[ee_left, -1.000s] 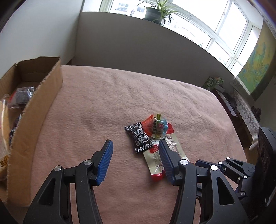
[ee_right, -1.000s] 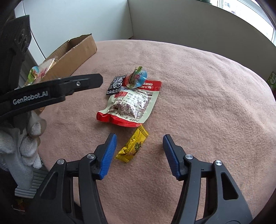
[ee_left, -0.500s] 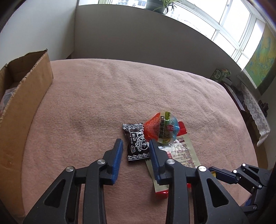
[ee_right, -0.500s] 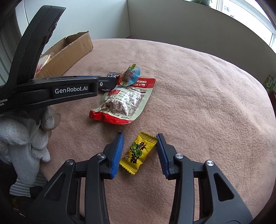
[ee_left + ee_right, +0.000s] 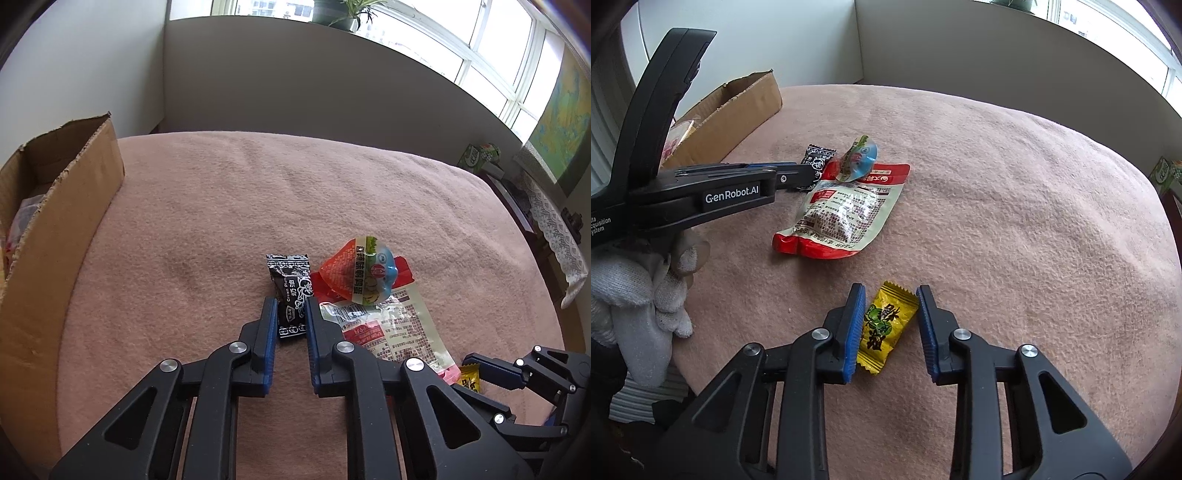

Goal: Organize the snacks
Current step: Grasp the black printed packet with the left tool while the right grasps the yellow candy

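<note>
A black candy wrapper (image 5: 290,291) lies on the pink blanket, and my left gripper (image 5: 291,306) has its blue pads close on both sides of the wrapper's near end. The wrapper also shows in the right wrist view (image 5: 817,158). A yellow candy (image 5: 884,325) lies between the pads of my right gripper (image 5: 892,308); its left pad touches the candy and a gap shows at the right pad. Its edge shows in the left wrist view (image 5: 469,378). A jelly cup (image 5: 360,275) rests on a red-and-clear snack pouch (image 5: 388,325).
An open cardboard box (image 5: 44,206) with snacks inside stands at the left edge of the blanket; it also shows in the right wrist view (image 5: 738,107). A low grey wall (image 5: 332,92) runs behind the table. A green box (image 5: 478,157) sits far right.
Both grippers moved forward and narrowed. The left one came around the black wrapper, the right one around the yellow candy.
</note>
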A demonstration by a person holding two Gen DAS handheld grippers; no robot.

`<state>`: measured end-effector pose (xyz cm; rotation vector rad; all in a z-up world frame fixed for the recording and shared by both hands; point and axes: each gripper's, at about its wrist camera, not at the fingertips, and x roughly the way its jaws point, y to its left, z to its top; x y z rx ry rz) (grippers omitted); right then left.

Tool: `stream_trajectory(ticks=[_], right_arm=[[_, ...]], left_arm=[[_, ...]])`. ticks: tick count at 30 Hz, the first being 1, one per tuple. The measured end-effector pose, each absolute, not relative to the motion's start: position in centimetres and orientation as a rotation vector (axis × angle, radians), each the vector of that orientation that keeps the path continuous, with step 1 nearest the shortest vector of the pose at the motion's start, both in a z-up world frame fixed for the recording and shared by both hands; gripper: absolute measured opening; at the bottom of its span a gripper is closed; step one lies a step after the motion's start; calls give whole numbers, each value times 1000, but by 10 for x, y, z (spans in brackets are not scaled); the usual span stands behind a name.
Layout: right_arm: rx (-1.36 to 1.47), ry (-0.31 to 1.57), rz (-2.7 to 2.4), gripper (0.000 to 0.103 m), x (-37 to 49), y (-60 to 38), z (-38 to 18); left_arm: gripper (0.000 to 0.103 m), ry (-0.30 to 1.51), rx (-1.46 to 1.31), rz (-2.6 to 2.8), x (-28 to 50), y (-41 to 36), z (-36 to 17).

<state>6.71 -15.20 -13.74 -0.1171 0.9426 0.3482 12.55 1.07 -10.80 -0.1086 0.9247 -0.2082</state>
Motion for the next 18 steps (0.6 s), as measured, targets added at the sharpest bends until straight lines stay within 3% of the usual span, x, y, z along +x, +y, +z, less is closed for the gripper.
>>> stream_trajectory(ticks=[7,18], right_arm=[[-114,942,347,29,66,-152,-137],[-107,939,346,29,66,-150,-137]], left_arm=[[25,937,-117,-199,134,1,-106],[19,909,-71,-175,144,-4,-109]])
